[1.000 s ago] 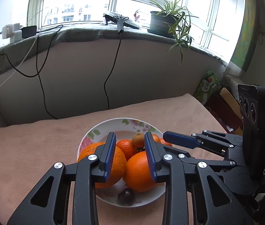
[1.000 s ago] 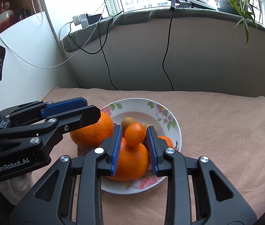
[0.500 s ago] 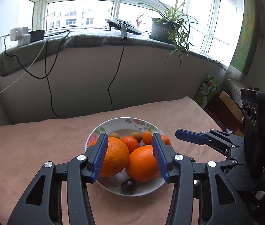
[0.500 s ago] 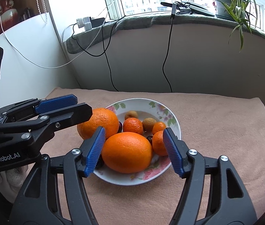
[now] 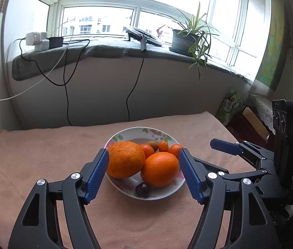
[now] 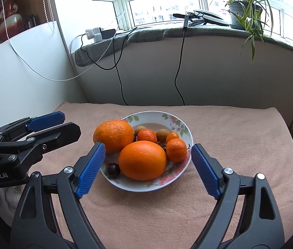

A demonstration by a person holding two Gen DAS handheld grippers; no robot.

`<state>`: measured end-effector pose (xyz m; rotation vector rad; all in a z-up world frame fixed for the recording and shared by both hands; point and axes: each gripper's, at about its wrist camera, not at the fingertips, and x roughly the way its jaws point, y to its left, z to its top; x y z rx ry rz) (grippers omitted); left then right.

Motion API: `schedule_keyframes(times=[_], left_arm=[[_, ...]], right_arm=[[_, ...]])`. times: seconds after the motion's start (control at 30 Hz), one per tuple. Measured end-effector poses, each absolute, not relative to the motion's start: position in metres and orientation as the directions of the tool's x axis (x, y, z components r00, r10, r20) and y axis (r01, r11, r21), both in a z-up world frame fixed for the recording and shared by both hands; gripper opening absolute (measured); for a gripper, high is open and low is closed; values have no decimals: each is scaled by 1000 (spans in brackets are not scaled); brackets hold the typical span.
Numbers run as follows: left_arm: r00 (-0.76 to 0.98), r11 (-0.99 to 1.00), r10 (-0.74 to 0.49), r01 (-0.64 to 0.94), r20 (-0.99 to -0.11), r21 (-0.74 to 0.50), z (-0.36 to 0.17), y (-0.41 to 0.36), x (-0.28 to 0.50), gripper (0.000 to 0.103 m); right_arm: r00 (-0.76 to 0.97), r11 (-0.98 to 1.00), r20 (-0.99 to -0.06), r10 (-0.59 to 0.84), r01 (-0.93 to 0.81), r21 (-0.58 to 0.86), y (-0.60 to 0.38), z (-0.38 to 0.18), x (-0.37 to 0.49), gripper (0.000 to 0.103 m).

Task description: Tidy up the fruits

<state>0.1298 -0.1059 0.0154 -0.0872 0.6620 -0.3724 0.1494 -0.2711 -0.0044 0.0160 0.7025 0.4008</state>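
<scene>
A white flowered plate (image 5: 167, 194) (image 6: 185, 124) sits on the pink cloth and holds two big oranges (image 5: 124, 159) (image 6: 142, 160), several small tangerines (image 6: 176, 150), brownish small fruits (image 6: 162, 134) and a dark plum (image 5: 142, 188) (image 6: 113, 169). My left gripper (image 5: 143, 175) hangs just before the plate, its jaws opening, nothing pressed between the blue pads. My right gripper (image 6: 147, 168) stands likewise near the plate's front, jaws opening, empty. Each gripper shows at the other view's edge: the left gripper (image 6: 50, 125) and the right gripper (image 5: 226, 146).
The pink cloth (image 6: 239, 137) covers the table to a white wall below a windowsill. Black cables (image 5: 67, 95) hang down the wall. A potted plant (image 6: 248, 10) and chargers (image 5: 39, 41) stand on the sill. Boxes and bags (image 5: 231, 105) lie off the table's right edge.
Both grippers have opened wide and drawn back from the plate, rising a little. The two big oranges they were pressing on now rest free in the plate.
</scene>
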Motion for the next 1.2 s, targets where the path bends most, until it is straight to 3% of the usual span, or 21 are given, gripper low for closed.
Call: schedule_keyframes(times=[0.43, 1.2], left_arm=[[774, 959, -284, 226, -566, -173, 17, -93, 96, 78], [779, 976, -218, 169, -589, -137, 7, -87, 72, 78]], right_arm=[[728, 948, -619, 296, -306, 93, -274, -6, 120, 92], [755, 966, -609, 243, -243, 84, -286, -7, 103, 92]])
